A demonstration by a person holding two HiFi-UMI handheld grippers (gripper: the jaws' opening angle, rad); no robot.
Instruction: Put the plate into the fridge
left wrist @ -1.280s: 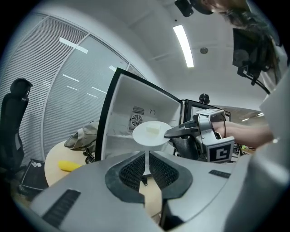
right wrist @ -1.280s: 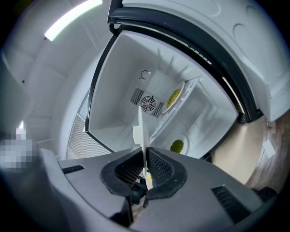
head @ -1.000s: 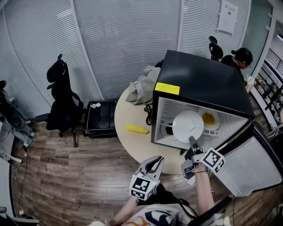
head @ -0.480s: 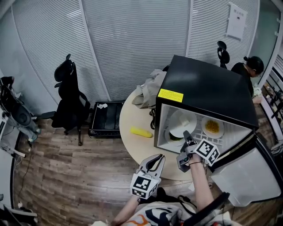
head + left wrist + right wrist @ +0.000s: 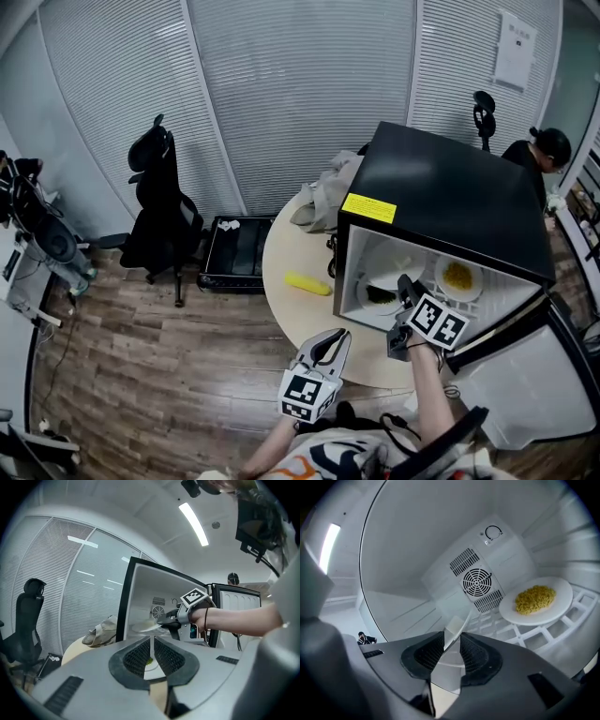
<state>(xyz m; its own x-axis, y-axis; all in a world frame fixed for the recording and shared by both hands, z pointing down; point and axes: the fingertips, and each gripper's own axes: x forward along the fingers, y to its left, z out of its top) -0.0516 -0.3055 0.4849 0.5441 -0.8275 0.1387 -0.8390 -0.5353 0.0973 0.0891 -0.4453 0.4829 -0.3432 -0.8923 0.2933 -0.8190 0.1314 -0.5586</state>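
Note:
The black mini fridge (image 5: 450, 197) stands open on the round table (image 5: 291, 319). My right gripper (image 5: 405, 283) reaches into it at the white plate (image 5: 392, 266), which lies nearly flat above a dish of greens (image 5: 378, 294). In the right gripper view the plate's thin rim (image 5: 453, 629) sits between the jaws of the right gripper (image 5: 451, 644). The jaws have just been opening and their pads stand apart from the rim. The left gripper view shows the plate (image 5: 144, 626) at the right gripper's (image 5: 162, 620) tips. My left gripper (image 5: 326, 345) (image 5: 152, 644) waits shut and empty before the fridge.
A plate of yellow noodles (image 5: 536, 599) (image 5: 457, 277) sits on the fridge's rack at the right. The fridge door (image 5: 525, 394) hangs open at the lower right. A yellow corn cob (image 5: 307, 283) and a bundle of cloth (image 5: 328, 192) lie on the table. An office chair (image 5: 159, 216) and a person (image 5: 548, 155) are further off.
The right gripper carried the plate deeper into the fridge and rolled it from upright to nearly flat. The left gripper barely shifted.

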